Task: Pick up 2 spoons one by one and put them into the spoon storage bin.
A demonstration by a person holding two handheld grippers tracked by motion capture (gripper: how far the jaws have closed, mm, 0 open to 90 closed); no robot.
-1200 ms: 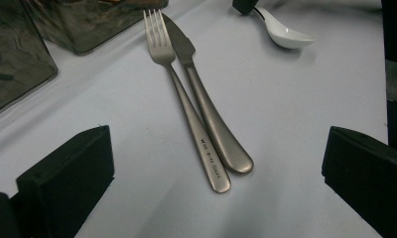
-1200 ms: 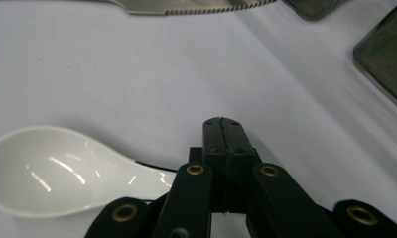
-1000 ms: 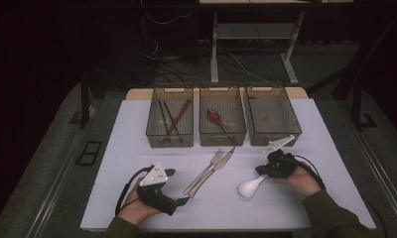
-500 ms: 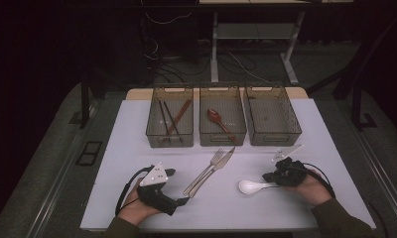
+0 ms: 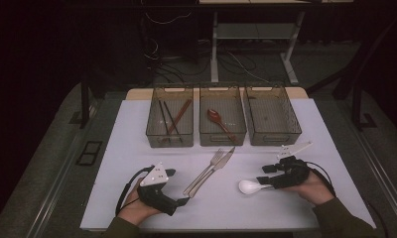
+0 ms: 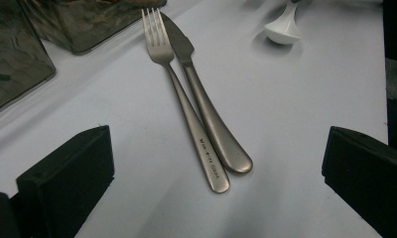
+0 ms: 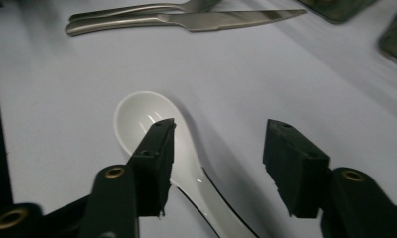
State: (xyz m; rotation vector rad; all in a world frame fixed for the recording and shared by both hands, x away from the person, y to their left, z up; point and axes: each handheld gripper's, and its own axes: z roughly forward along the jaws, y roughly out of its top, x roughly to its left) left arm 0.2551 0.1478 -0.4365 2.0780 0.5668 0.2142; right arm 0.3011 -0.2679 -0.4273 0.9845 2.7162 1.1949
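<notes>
Right gripper [image 7: 216, 168]: we see its jaws parted, and they have just been opening; the glossy white ceramic soup spoon [image 7: 157, 134] lies on the white counter [image 5: 137, 144] between and partly under them, unpressed.
Left gripper [image 5: 179, 202]: jaws wide apart, empty, resting near the handle ends of the steel fork [image 6: 184, 99] and steel table knife [image 6: 201, 99].
Risk, regrasp: closing on the smooth curved spoon handle could, we judge, squirt it sideways.
Risk, lift: a grip near the bowl may let the spoon pivot.
Risk, bins: of the 3 smoked plastic bins [image 5: 222, 141], the wrong one could be chosen; the brown wooden spoon [image 5: 220, 121] marks the middle one.
</notes>
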